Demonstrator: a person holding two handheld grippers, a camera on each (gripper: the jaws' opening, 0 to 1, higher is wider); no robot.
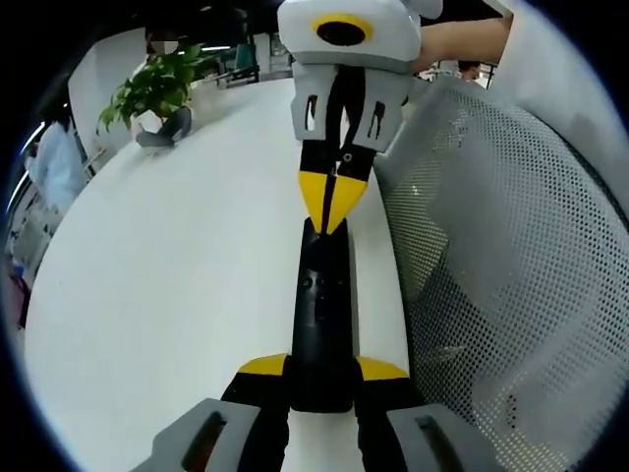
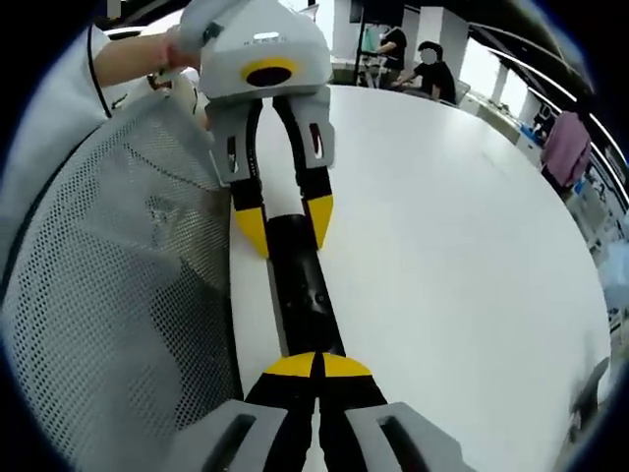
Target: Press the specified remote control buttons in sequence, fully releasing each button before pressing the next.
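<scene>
A long black remote (image 1: pixel 322 315) lies lengthwise on the white table (image 1: pixel 177 256), close to its right edge. My left gripper (image 1: pixel 322 372) is shut on the remote's near end, one yellow-tipped jaw on each side. The right gripper (image 1: pixel 332 221) comes down from the top, shut, its joined yellow tips on the remote's far end. In the right gripper view, my right gripper (image 2: pixel 316 366) has its tips together on top of the remote (image 2: pixel 303 285). The left gripper (image 2: pixel 285 236) clasps the opposite end. The button under the tips is hidden.
A white mesh chair back (image 1: pixel 511 275) (image 2: pixel 118 295) stands right against the table edge beside the remote. A potted plant (image 1: pixel 152 88) sits at the far end of the table. People (image 2: pixel 432 69) stand behind the table (image 2: pixel 442 246), and another person (image 1: pixel 54 162) stands off to its side.
</scene>
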